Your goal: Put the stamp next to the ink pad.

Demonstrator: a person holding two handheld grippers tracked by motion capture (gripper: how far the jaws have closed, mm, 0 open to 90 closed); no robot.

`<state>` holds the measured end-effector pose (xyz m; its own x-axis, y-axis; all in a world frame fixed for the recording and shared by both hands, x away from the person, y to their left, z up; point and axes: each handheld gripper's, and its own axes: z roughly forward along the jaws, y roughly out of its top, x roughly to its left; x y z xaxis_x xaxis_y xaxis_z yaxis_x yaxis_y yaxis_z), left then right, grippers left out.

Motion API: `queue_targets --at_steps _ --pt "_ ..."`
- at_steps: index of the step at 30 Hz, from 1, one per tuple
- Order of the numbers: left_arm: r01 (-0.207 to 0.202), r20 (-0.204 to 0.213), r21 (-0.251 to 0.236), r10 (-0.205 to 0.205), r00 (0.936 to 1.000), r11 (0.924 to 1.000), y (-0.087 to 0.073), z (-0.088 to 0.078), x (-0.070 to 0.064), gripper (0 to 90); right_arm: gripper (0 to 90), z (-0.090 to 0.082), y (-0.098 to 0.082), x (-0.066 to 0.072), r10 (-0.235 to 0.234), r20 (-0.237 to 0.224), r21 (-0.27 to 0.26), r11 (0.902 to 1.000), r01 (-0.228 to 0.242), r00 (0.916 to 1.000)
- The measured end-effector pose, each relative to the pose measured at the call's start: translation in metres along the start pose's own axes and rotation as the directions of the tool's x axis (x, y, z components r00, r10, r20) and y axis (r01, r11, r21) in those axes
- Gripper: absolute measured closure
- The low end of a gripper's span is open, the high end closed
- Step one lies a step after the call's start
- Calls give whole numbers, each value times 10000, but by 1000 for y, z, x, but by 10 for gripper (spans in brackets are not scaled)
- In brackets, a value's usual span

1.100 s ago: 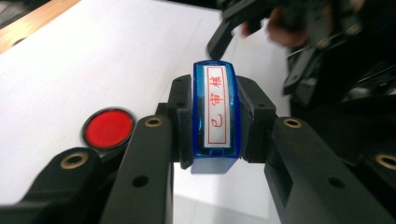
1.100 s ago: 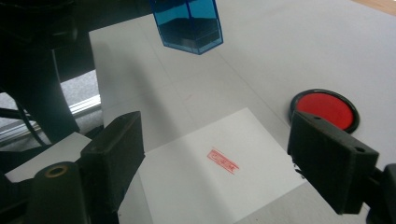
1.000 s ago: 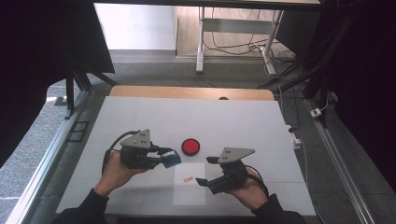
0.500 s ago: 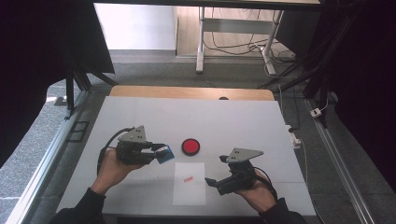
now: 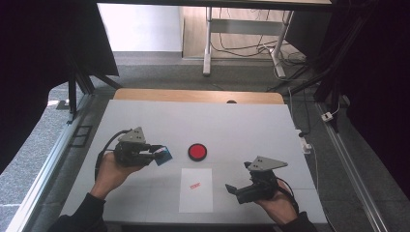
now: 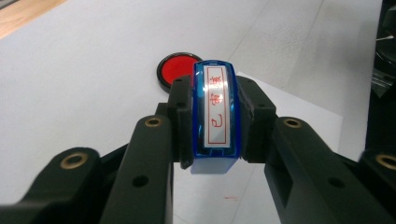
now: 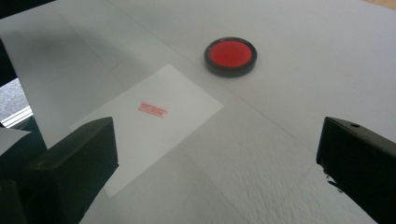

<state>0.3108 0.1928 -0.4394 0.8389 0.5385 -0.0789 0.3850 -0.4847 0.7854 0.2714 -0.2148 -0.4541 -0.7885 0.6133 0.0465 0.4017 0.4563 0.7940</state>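
Jaws of the left tool [image 5: 162, 153] are clamped on a blue stamp [image 5: 163, 154], pressing against its two long sides; in the left gripper view the stamp [image 6: 216, 116] stands between the black jaws with its white label facing the camera, red characters set inside a red frame. The left hand [image 5: 112, 170] carries this tool above the table [image 5: 251, 121], left of centre, with the stamp pointing towards a round red ink pad [image 5: 197, 151] that sits just beyond it. The stamp is near the pad but apart from it, held off the surface. In the left gripper view the ink pad [image 6: 180, 69] lies behind the stamp's far end.

The right tool [image 5: 236, 189] has just been opening its jaws, and they now stand wide apart with nothing between them; in the right gripper view the right tool [image 7: 215, 154] frames bare table and the near corner of a white sheet of paper [image 7: 149, 121]. The right hand [image 5: 278, 203] holds it low at the front right of the table, just beside the paper's right edge.

The sheet of paper [image 5: 196, 189] lies flat between the two hands, in front of the ink pad, and bears a small red stamp mark [image 5: 195, 185] near its middle. From the right gripper view the mark [image 7: 152, 109] is a small red rectangle, and the ink pad [image 7: 230, 56] rests past the sheet's far corner.
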Motion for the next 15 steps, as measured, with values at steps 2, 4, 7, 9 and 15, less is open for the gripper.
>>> queue_targets --at_steps 2,4,7,9,15 --pt "102 -74 13 -102 9999 9999 -1 0 2 702 0 -3 -4 -2 111 132 21 9999 -111 9999" --pt "211 -174 28 -210 9996 9998 -3 -1 5 702 0 -6 -7 -4 262 201 20 9997 -263 9995" --pt "397 -294 39 -396 9988 9992 -5 -1 8 702 0 -10 -11 -7 399 388 32 9992 -401 9984" --pt "501 -372 31 -500 9981 9987 -7 -2 10 702 0 -13 -14 -8 407 534 119 9991 -413 9977" --pt "726 -676 16 -723 9951 9974 -11 -4 17 702 0 -21 -22 -13 559 890 163 9982 -576 9945"
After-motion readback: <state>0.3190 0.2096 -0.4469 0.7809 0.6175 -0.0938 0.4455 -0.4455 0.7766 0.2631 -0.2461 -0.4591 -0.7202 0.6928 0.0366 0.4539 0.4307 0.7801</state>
